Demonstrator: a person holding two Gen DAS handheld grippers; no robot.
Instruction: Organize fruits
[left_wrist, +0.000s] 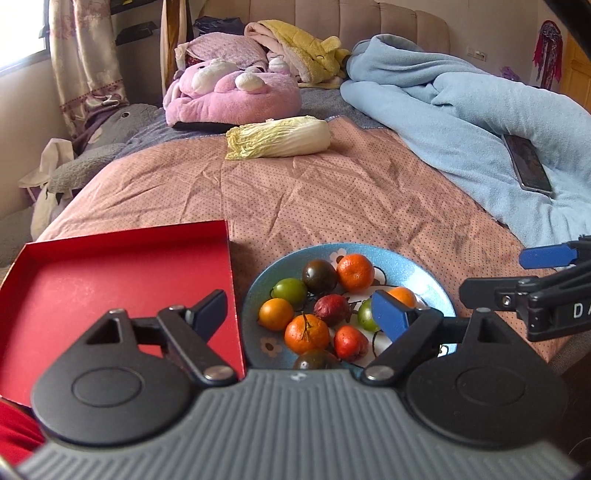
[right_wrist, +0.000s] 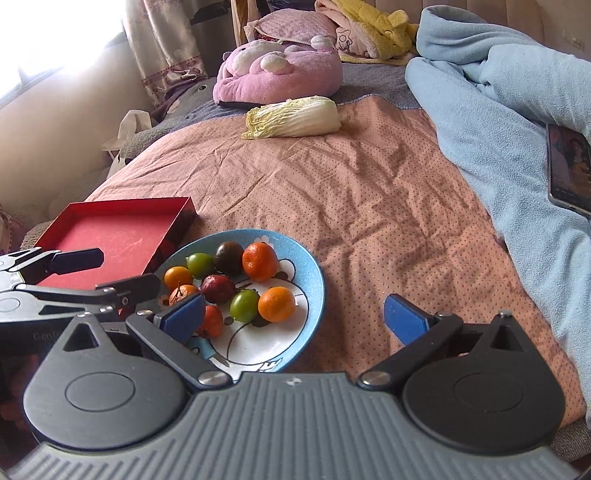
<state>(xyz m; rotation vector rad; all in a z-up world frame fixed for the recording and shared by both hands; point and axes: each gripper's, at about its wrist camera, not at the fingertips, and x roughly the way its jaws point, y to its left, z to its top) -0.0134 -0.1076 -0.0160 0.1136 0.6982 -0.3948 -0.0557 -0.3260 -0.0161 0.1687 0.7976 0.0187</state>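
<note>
Both grippers, left (left_wrist: 299, 314) and right (right_wrist: 295, 319), spread wide and holding nothing above the blue plate (left_wrist: 406, 264) with all fruits (left_wrist: 306, 332), red tray (left_wrist: 92, 280) bare beside: either sorted or awaiting sorting.

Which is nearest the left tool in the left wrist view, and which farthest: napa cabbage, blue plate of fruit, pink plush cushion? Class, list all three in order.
1. Blue plate, right under the open left tool, holding the fruit.
2. Napa cabbage, mid-bed on the pink dotted cover.
3. Pink plush cushion, behind the cabbage, towards the headboard.
</note>
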